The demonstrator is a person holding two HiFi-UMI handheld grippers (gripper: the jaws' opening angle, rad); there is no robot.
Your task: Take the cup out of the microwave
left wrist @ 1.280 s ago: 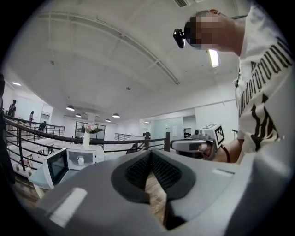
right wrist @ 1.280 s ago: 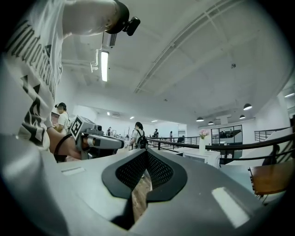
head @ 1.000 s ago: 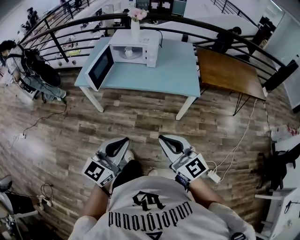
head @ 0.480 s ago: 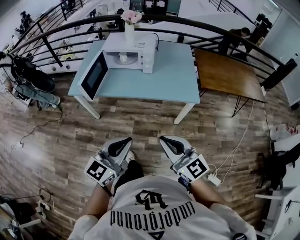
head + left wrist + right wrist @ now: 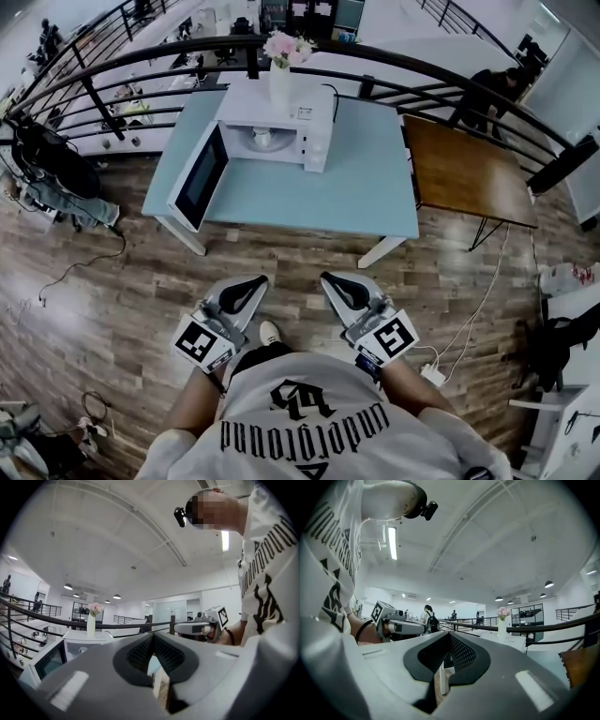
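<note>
Both jaw pairs are together, nothing between them: left gripper (image 5: pixel 249 283), right gripper (image 5: pixel 330 281), level at the waist. Cup (image 5: pixel 262 138) stands upright inside microwave (image 5: pixel 305 105), door (image 5: pixel 197 178) open, on table (image 5: pixel 366 192). It's well ahead, roughly in line with left gripper, so left looks slightly nearer.

The blue table (image 5: pixel 367 184) bears the open white microwave (image 5: pixel 302 111).

Cup (image 5: pixel 263 138) inside microwave (image 5: pixel 315 150) (door (image 5: pixel 199 178) swung left) on table (image 5: pixel 367 195); vase (image 5: pixel 279 82) atop.
</note>
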